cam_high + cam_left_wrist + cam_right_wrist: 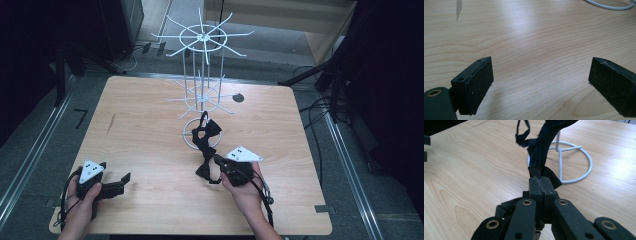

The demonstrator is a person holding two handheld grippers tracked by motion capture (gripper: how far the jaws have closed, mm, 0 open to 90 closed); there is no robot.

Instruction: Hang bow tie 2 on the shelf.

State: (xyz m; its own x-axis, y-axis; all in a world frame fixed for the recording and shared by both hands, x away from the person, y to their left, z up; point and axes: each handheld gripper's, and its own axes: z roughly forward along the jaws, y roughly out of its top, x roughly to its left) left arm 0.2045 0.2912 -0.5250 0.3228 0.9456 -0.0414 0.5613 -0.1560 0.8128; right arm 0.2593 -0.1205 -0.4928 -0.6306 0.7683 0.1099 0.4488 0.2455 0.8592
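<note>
Resting at the bench's [150, 130] near left, the left tongs [117, 182] are sitting spread and empty. Right of them, the right tongs [540, 185] are pinching a black bow tie [206, 150], its strap trailing farther toward the white wire stand [202, 75].

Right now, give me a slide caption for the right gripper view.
Right gripper clamped shut on a dark bow tie, lifting it beside the white wire rack's ring base.
</note>
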